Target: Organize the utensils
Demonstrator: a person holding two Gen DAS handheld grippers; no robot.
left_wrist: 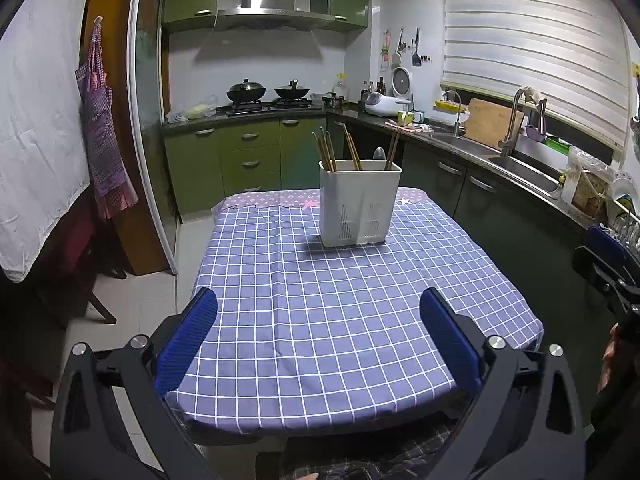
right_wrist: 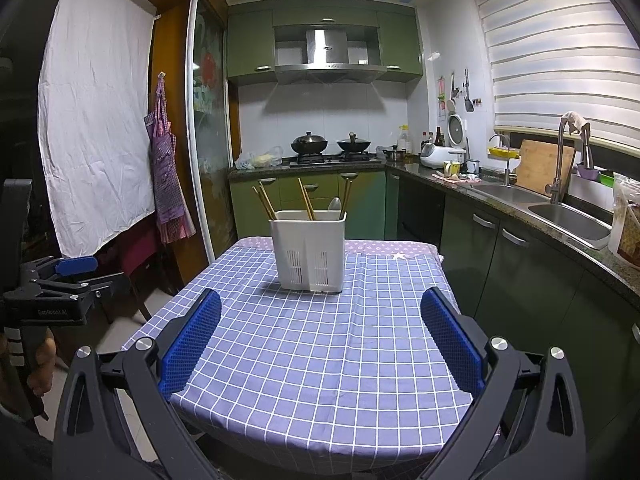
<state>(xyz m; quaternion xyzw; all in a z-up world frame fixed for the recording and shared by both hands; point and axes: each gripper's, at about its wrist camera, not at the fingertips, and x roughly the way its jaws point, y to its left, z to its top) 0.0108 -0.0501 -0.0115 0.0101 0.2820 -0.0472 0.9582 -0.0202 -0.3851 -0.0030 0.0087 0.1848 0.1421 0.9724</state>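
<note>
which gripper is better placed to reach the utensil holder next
Marginally the right hand-held gripper: the white utensil holder sits centered ahead of its open fingers. From the left hand-held gripper, the holder sits off to the right.

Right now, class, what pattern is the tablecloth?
Blue-purple with a white grid: tablecloth, right wrist view.

White utensil caddy (left_wrist: 359, 204) upright on far part of checked tablecloth (left_wrist: 340, 320), w/ chopsticks (left_wrist: 326, 150) + spoon (left_wrist: 380, 153) standing inside. Left gripper (left_wrist: 318, 344) spread wide over near edge, holding nothing. Right gripper (left_wrist: 608, 264) partly visible at right edge.
</note>
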